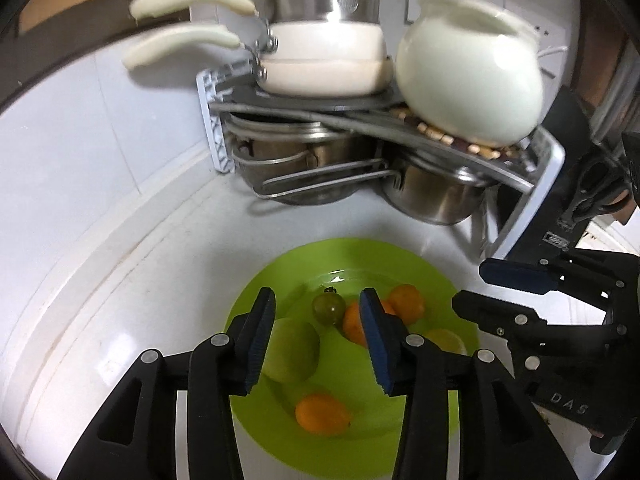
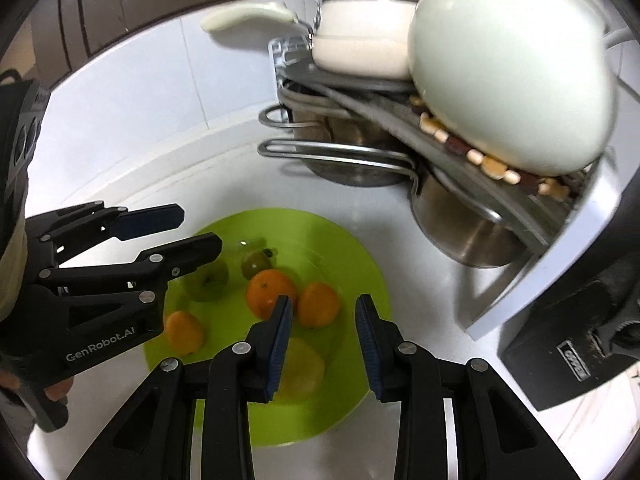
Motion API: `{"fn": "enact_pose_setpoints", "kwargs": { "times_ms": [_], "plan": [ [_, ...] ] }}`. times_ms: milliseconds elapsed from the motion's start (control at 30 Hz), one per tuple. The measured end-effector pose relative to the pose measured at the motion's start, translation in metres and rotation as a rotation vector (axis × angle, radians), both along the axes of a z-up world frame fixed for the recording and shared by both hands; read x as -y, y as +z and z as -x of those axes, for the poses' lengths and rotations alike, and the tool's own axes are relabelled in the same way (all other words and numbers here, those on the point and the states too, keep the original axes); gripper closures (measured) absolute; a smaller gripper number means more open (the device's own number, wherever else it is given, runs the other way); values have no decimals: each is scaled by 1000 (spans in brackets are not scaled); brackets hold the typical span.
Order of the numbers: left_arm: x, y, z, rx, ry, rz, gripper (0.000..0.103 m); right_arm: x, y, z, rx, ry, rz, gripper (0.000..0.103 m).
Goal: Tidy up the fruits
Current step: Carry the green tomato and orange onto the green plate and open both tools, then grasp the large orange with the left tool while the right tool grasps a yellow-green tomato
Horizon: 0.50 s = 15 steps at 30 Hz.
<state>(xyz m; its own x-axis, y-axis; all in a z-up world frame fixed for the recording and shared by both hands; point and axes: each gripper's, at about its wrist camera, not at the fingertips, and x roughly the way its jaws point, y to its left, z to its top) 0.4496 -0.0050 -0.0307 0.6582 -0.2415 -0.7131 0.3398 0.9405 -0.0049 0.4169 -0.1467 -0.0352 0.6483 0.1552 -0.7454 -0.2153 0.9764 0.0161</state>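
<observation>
Green plate [image 2: 360,264] w/ oranges, green fruit, yellow one. Left gripper [image 1: 316,340] apart, empty; right gripper [image 2: 322,344] apart, empty.

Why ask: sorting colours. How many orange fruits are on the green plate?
3 orange fruits: two side by side mid-plate, one by the plate's left rim; more may hide.

On the plate [image 2: 360,264] before me lie six fruits; behind it, my pot rack [image 1: 216,120] holds pans.
</observation>
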Motion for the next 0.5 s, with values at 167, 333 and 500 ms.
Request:
{"fn": "enact_pose_setpoints", "kwargs": {
  "times_ms": [167,333,500],
  "plan": [
    [-2,21,27,43,2,21,53,1,22,25,62,11,-5,69],
    [-3,42,55,84,0,35,46,7,41,51,124,29,-24,65],
    [-1,55,82,118,-2,34,39,12,54,79,171,27,-23,58]
  ]
}}
